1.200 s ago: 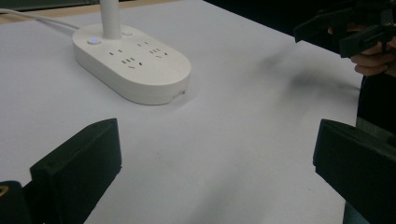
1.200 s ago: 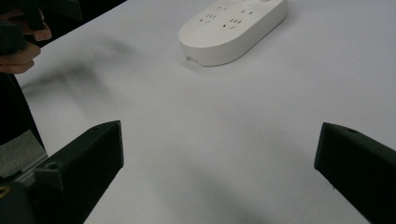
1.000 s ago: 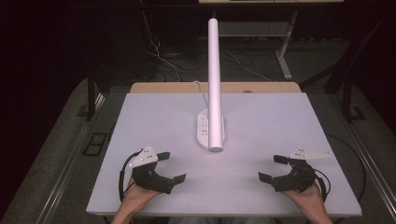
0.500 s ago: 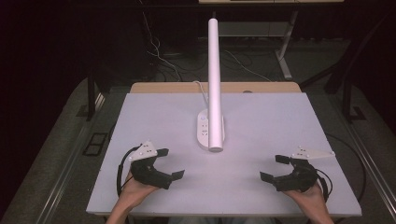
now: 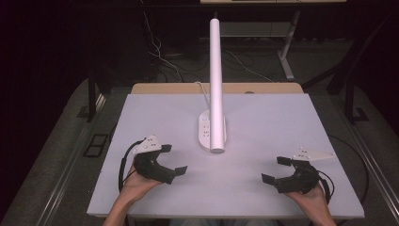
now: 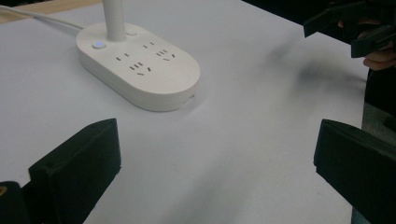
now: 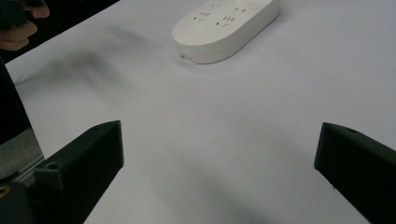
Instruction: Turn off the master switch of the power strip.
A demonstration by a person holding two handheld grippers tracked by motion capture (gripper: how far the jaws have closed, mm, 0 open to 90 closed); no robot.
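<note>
A white desk lamp stands mid-table, its oval base carrying power sockets and its long white tube reaching over the base toward me. The base lies ahead-left in the left gripper view and at the top of the right gripper view. My left gripper is held at the table's front left, open, nothing between its jaws. At the front right my right gripper is open and empty too. Both point inward toward the table's middle.
The white tabletop rests on a wooden board whose edge shows at the back. The lamp's cable runs off the back edge. Dark floor with cables and desk legs surrounds the table.
My left gripper has shifted slightly toward the front and turned a little. The right gripper has edged slightly too; both stay open.
</note>
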